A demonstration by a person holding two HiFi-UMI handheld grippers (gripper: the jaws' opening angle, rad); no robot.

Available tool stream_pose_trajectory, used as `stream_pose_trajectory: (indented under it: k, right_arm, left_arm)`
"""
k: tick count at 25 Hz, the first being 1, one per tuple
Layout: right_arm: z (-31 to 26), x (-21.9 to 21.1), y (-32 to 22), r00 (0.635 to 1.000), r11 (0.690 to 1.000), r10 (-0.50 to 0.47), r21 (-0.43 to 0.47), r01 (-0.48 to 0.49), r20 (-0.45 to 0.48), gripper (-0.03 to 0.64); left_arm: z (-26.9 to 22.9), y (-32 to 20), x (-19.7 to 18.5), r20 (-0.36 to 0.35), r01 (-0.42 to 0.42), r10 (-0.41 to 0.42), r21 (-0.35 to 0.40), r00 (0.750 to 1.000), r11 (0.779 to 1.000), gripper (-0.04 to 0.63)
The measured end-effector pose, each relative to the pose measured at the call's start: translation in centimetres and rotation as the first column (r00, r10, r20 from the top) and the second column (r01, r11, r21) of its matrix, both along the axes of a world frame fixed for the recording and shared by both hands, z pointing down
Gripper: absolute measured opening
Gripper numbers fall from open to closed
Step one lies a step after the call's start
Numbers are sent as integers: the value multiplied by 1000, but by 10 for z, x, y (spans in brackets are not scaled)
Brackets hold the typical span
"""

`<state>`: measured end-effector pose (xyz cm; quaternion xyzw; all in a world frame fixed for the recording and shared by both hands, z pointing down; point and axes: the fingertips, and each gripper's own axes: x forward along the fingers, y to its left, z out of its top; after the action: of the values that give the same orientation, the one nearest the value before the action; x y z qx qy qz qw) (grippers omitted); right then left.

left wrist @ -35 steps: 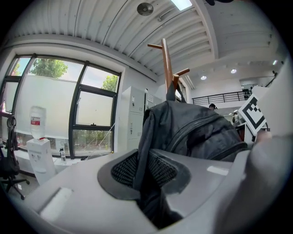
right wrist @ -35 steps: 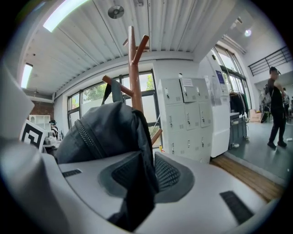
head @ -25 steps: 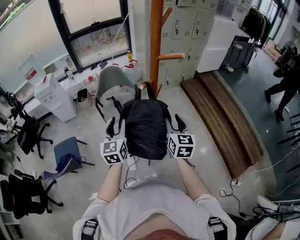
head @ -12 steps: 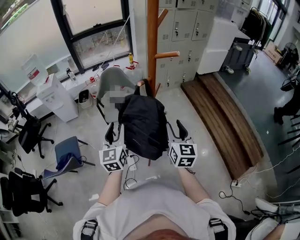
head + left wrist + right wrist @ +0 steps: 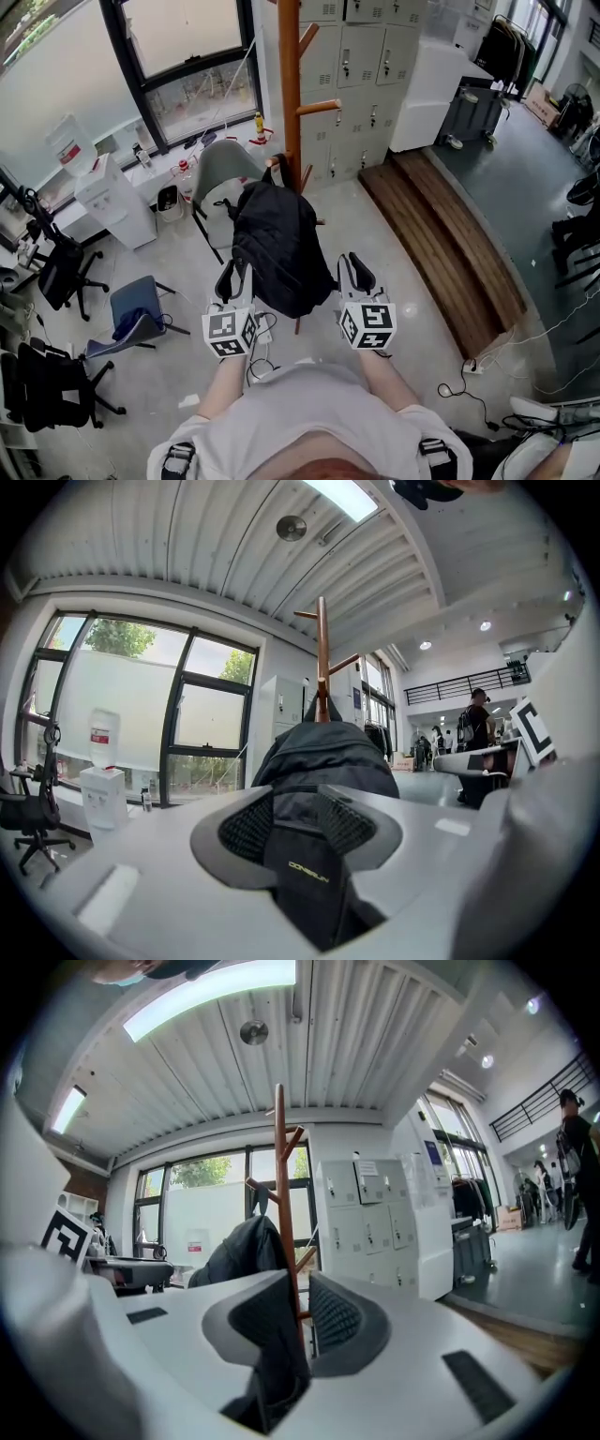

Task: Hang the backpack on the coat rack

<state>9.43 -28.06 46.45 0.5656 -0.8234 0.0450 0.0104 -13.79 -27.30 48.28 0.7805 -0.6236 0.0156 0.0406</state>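
The black backpack (image 5: 275, 246) hangs by its top loop from the orange wooden coat rack (image 5: 288, 94). My left gripper (image 5: 232, 278) is at the bag's lower left. In the left gripper view a black strap (image 5: 305, 874) lies pinched between its pads, with the backpack (image 5: 323, 752) and the rack pole (image 5: 322, 649) beyond. My right gripper (image 5: 353, 275) is a little off the bag's lower right. Its jaws are closing. A gap still shows between the pads, with the pole (image 5: 282, 1194) seen through it and a dark strip low in the gap. The backpack (image 5: 239, 1246) hangs left of the pole.
A grey chair (image 5: 221, 161) stands behind the bag. Grey lockers (image 5: 361, 56) line the back wall and a wooden platform (image 5: 450, 225) runs along the right. A water dispenser (image 5: 114, 199) and office chairs (image 5: 136, 311) stand at the left. Cables (image 5: 464, 375) lie on the floor.
Both grippers have drawn back toward me, away from the backpack. The bag now hangs nearer the pole, and the right gripper has come off its side.
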Motion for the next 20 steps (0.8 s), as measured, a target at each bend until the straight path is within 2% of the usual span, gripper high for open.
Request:
stream_pose_trajectory:
  k: [3, 10, 20]
  right_arm:
    - [3, 1, 8, 1000, 1000, -17, -10, 17, 6, 59]
    - [7, 3, 23, 997, 997, -67, -25, 68, 31, 11]
    - [17, 9, 30, 997, 996, -77, -44, 78, 32, 9]
  left_arm:
    - [-1, 12, 2, 0, 6, -6, 7, 1000, 1000, 130]
    - [10, 28, 3, 4, 48, -48, -3, 999, 999, 11]
    - [18, 38, 19, 14, 11, -10, -25, 1000, 1000, 11]
